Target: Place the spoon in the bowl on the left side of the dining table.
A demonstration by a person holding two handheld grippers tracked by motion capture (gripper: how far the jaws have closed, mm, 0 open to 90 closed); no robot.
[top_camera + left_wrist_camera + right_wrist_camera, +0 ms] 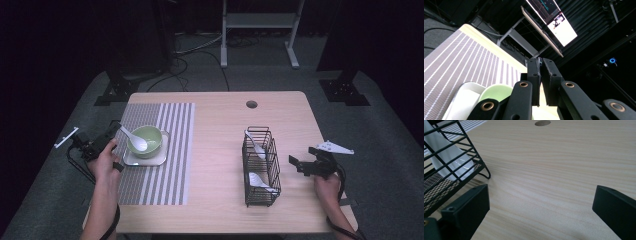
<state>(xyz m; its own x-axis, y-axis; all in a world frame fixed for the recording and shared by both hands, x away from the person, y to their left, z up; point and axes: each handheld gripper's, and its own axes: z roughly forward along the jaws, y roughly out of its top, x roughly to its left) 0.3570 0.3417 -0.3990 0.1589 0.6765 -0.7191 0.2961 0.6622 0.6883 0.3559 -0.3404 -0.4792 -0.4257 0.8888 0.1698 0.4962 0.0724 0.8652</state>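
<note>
My left gripper [115, 130] [541, 72] sits at the table's left edge, shut on the handle of a white spoon [136, 140]. The spoon's scoop rests in a green bowl [150, 137] [496, 92]. That bowl stands on a white square plate [145, 160] [461, 100] on a grey striped placemat [160, 165] [461, 60]. A black wire rack [261, 197] [451, 172] stands right of centre with two more white spoons [254, 141] [449, 155] in it. Just right of the rack, my right gripper [300, 164] [541, 215] is low over the bare wood, open, with nothing between its jaws.
The wooden table [220, 150] has a round cable hole [251, 104] [542, 123] near its far edge. Behind the table, a metal stand [257, 30] and cables [200, 50] lie on the floor. A lit screen [559, 27] hangs beyond the table in the left gripper view.
</note>
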